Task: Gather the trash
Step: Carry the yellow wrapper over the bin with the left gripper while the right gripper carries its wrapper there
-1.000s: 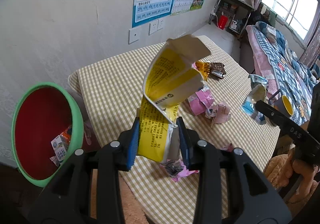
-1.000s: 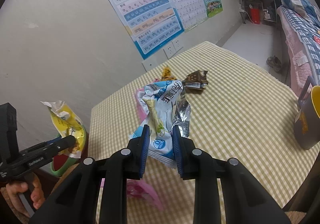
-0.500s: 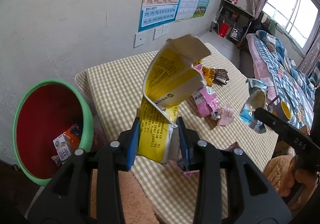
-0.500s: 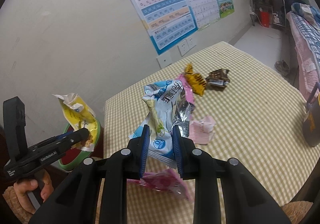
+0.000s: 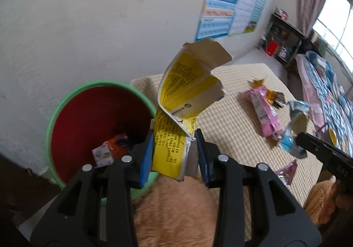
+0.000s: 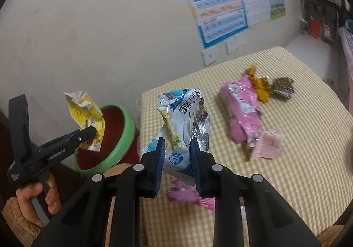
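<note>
The left gripper [image 5: 173,152] pinches the torn yellow wrapper [image 5: 176,134] by its lower end, holding it at the green-rimmed bin [image 5: 55,114] for dropping. The right gripper [image 6: 177,158] clamps the blue-white wrapper [image 6: 183,123] over the table [image 6: 308,136], likely next for the bin

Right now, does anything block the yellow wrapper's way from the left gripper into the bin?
Nothing visible does. The left gripper holds the yellow wrapper by the green-rimmed bin; its mouth is open, with only some trash at the bottom.
</note>
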